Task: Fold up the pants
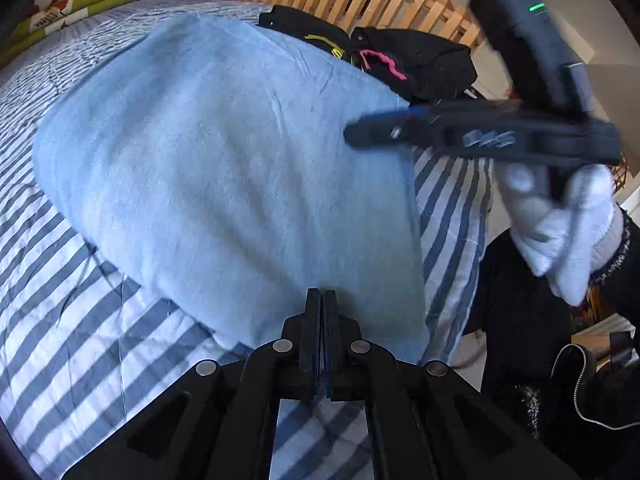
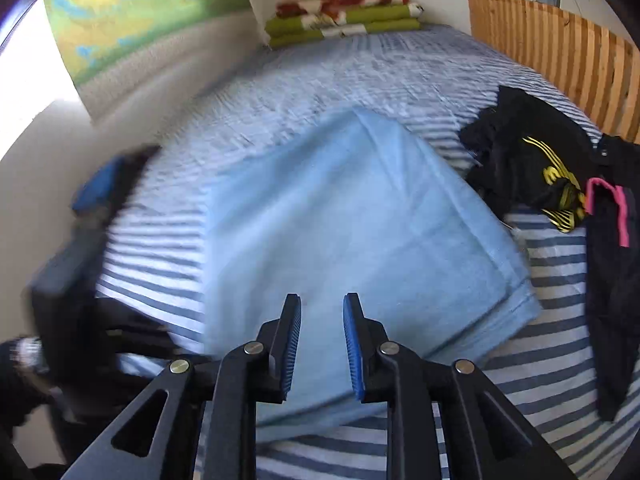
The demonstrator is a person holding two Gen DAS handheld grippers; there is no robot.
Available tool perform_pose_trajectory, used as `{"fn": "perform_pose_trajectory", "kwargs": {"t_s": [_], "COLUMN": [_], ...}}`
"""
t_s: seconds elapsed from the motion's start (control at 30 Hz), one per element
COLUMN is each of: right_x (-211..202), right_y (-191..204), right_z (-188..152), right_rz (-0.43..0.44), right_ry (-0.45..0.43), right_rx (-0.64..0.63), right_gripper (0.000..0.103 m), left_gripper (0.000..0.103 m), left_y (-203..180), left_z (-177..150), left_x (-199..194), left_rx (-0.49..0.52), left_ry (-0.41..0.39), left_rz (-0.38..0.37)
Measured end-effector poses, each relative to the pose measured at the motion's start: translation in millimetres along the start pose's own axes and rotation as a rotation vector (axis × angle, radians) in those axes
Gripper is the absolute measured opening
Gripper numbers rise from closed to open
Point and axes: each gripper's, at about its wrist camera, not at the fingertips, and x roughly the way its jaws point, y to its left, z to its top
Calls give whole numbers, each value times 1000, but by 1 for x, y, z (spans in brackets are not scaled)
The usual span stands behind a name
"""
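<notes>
My left gripper (image 1: 322,300) is closed on nothing; my right gripper (image 2: 322,312) gapes narrowly over the pants (image 2: 340,220) mid-bed (image 2: 400,68).

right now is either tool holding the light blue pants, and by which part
Nothing is held. The left tool is shut with no cloth between its fingers; the right tool is open above the light blue pants.

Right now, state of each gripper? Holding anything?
Left gripper: jaws closed, nothing between them.
Right gripper: jaws open, empty, above the light blue pants.
</notes>
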Motion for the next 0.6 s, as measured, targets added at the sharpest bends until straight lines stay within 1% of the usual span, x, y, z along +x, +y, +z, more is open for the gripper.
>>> {"fn": "perform_pose_trajectory", "kwargs": {"t_s": [0.03,0.07,0.1,0.13,0.17,0.2,0.23,0.3,0.33,0.37,0.4,0.43,0.47,0.5,0.53,0.57,0.6], "right_x": [14,18,13,7,0,-8,-15,-24,-24,-24,-22,-17,-8,4,16,17,9], "right_y": [-11,-21,-27,-30,-31,-31,-30,-20,-12,-2,11,24,37,50,59,65,64], "right_z": [-6,-14,-19,-21,-22,-21,-19,-16,-12,-12,-13,-14,-18,-26,-37,-47,-55], "right_rz": [-42,-18,-4,-5,2,18,42,116,154,190,214,217,202,194,175,147,140], "right_ry": [61,91,98,105,96,72,46,4,-11,-24,-33,-31,-2,54,124,126,102], "right_rx": [-2,7,10,10,16,31,50,72,76,68,48,15,-29,-77,-131,-186,-239], "right_gripper": [15,14,14,14,17,18,18,18,18,18,19,22,22,22,23,23,22], "left_gripper": [0,1,1,2,3,4,4,4,4,4,4,6,7,7,6,6,8], "left_y": [2,6,10,12,15,21,31,49,59,69,80,89,101,114,123,128,131], "left_z": [-2,-4,-5,-4,-2,2,7,18,26,31,35,36,35,32,26,19,13], "left_x": [-9,-20,-33,-43,-50,-54,-57,-58,-56,-53,-46,-35,-26,-22,-20,-29,-36], "left_rx": [-41,-86,-105,-101,-94,-105,-131,-175,-183,-193,-199,-202,-209,-235,-273,-315,-345], "left_ry": [-1,-20,-56,-87,-109,-123,-136,-168,-170,-162,-142,-100,-56,-23,-12,-44,-58], "left_rz": [-41,-56,-32,4,48,74,84,134,152,143,150,209,269,304,298,274,274]}}
